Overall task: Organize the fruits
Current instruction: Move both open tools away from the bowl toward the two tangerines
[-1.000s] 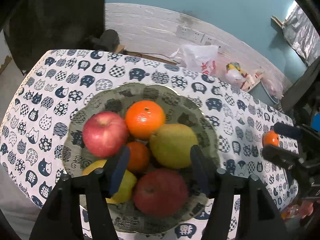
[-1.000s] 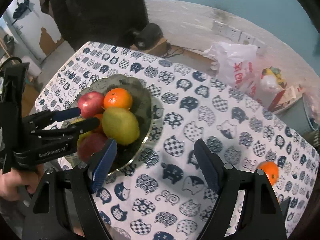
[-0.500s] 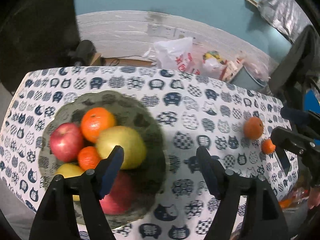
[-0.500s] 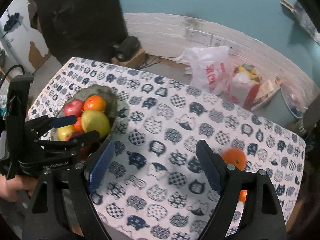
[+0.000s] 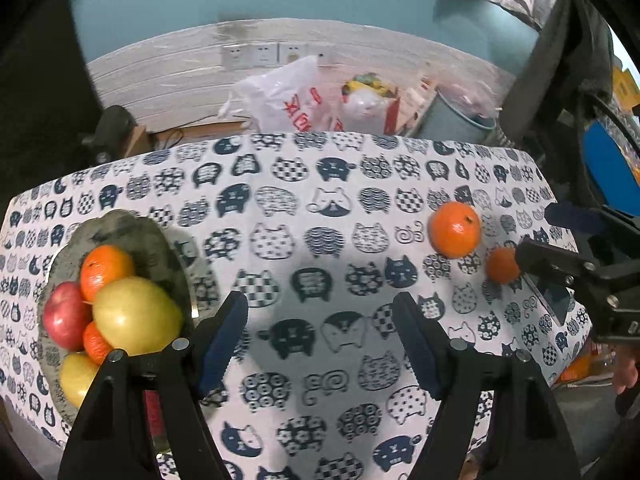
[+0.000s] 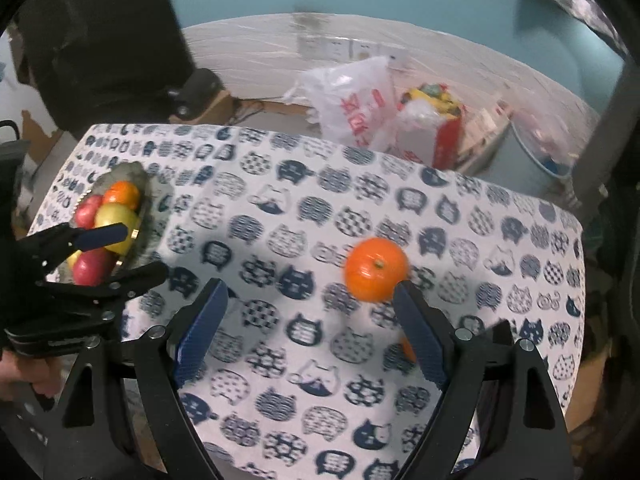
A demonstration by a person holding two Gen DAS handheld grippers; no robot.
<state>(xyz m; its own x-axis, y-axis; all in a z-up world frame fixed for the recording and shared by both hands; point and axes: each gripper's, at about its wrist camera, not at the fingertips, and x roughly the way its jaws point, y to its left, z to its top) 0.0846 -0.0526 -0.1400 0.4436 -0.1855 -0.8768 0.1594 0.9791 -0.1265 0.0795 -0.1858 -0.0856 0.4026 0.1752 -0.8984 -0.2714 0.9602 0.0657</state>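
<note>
A grey bowl [image 5: 120, 226] at the table's left holds several fruits: a pear [image 5: 136, 314], a red apple [image 5: 66, 316] and an orange [image 5: 104, 266]; it also shows in the right wrist view [image 6: 128, 176]. A large orange [image 5: 454, 230] and a smaller orange [image 5: 502, 265] lie loose on the cat-print cloth at the right. My left gripper [image 5: 320, 338] is open and empty over the table's middle. My right gripper [image 6: 308, 328] is open and empty, with the large orange [image 6: 376, 270] just beyond its right finger. The small orange [image 6: 408, 348] is mostly hidden behind that finger.
The table's far edge faces a white plank wall with sockets [image 5: 260, 54]. Behind it stand plastic bags [image 5: 288, 98] and a grey bin [image 5: 456, 120]. A dark chair [image 6: 100, 40] stands at the back left. The table's right edge [image 6: 582, 280] drops off close to the oranges.
Both grippers have swung right, away from the bowl. The bowl has slid to the left of both views, and the loose oranges now sit closer to the right gripper.
</note>
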